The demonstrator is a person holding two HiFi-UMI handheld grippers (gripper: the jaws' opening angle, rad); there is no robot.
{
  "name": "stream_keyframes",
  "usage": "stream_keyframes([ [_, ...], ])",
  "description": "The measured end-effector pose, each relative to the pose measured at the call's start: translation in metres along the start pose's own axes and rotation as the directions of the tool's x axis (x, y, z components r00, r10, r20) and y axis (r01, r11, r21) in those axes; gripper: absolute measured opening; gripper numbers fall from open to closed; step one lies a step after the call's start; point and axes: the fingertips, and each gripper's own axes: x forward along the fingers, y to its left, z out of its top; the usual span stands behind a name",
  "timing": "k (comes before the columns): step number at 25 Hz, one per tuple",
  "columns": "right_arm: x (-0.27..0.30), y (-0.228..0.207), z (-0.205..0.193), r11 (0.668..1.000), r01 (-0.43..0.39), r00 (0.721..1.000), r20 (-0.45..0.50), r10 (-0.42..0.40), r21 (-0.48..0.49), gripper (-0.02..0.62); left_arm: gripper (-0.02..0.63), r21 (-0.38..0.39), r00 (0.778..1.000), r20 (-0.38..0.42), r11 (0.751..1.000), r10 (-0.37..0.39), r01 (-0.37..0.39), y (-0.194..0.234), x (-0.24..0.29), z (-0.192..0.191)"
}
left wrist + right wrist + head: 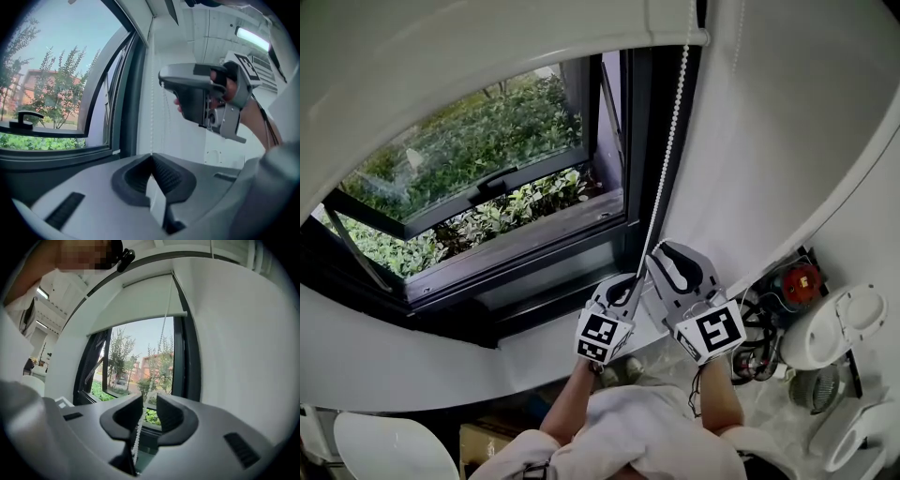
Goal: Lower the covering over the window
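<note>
Left tongs (151, 158) are clamped shut on the chain (151, 105), which rises straight out of their closed tips along the white wall (187, 140) beside the window. Holding low like this looks meant to anchor the loop and keep it taut, so the beads cannot slip while the other hand finds a hold.

Right tongs (149, 405) stand apart, higher on the same chain. The beads run down through the gap between the pads, close to the left one, but nothing presses on them, so this hand grips nothing. In the head view the right tongs sit just above and beside the left tongs, both at the chain on the right edge of the window (642, 131). That placement suits a hand-over-hand pull: one holds, the other reaches up for a fresh bite.

The blind (136, 303) hangs near the top, its bottom bar covering only the upper part of the opening. Greenery shows through the glass below, and a sash (478, 192) stands ajar. Most of the lowering seems yet to be done. By my judgement the right tongs need to close on the beads before the left lets go.
</note>
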Motion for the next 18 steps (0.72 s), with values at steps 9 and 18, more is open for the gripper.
stream_keyframes([
  [9, 0.02, -0.011, 0.045, 1.0, -0.014, 0.997, 0.073, 0.014, -0.01, 0.086, 0.014, 0.008, 1.0, 0.005, 1.0, -0.003, 0.003, -0.005, 0.0, 0.0],
  [18, 0.026, -0.013, 0.051, 0.995, -0.016, 0.994, 0.109, 0.005, 0.1, 0.009, 0.015, 0.011, 1.0, 0.013, 1.0, -0.011, 0.011, -0.009, 0.002, -0.002],
])
